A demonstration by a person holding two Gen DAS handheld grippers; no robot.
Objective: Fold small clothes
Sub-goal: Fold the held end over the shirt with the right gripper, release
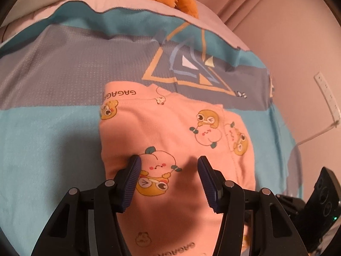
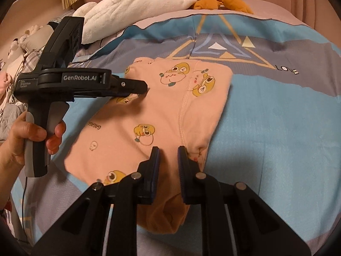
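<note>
the pink cotton cartoon-print garment [image 2: 162, 106] lies partly folded on the blue-grey bedspread [image 2: 277, 111]. left gripper [image 1: 169, 164] jaws apart above it; right gripper [image 2: 168, 153] jaws narrowly apart, gripping nothing. further folds likely remain.

We see a bed [image 2: 266, 0] with a pinkish sheet, and a blue and grey blanket [image 2: 277, 111] spread over most of it. The blanket has a triangle print and the word LOVE. In the middle of the blanket lies a pink garment [image 2: 162, 111] with small cartoon figures, partly folded. At the far edge of the bed we see a white plush pillow [image 2: 136, 6] and, just beside it, an orange soft toy [image 2: 221, 0], touching it.
</note>
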